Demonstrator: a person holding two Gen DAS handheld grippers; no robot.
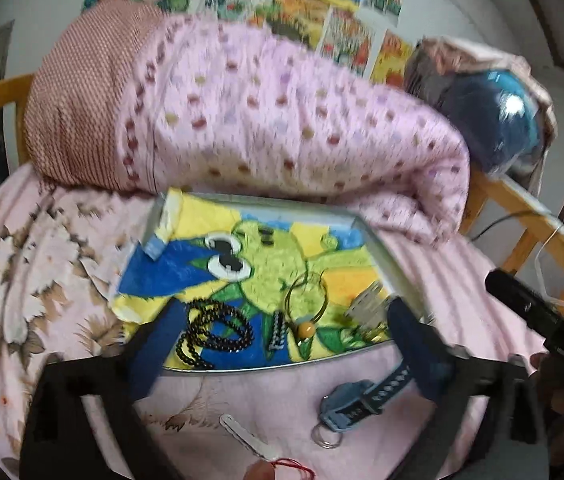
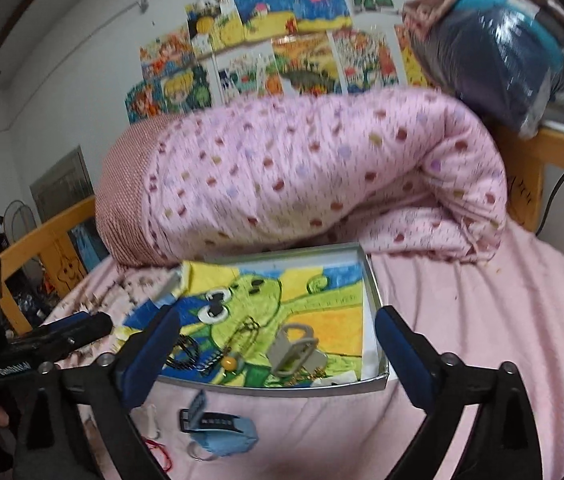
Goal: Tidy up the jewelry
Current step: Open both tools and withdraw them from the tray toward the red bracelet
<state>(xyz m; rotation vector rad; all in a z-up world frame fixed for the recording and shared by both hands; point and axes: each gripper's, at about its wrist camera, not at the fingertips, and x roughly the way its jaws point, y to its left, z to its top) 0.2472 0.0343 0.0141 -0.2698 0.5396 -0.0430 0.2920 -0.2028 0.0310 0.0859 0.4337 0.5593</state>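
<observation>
Left wrist view: both grippers, left [image 1: 282, 344] and right [image 2: 277, 354], are spread wide and empty above the shallow grey tray lined with a frog drawing [image 1: 386, 260]. The blue-strapped watch [image 1: 362, 400] is left outside on the soft pink bedsheet [image 1: 241, 392], where fabric could be pinched with it.

L gripper [image 1: 284, 334] wide open, blue pads [image 1: 153, 354] spread, nothing betw them, hovering over near edge of tray [image 1: 386, 256]. R gripper [image 2: 277, 354] also wide open, empty, over same near edge, to the right of L. Both pointed fwd across tray, tilted down.
</observation>
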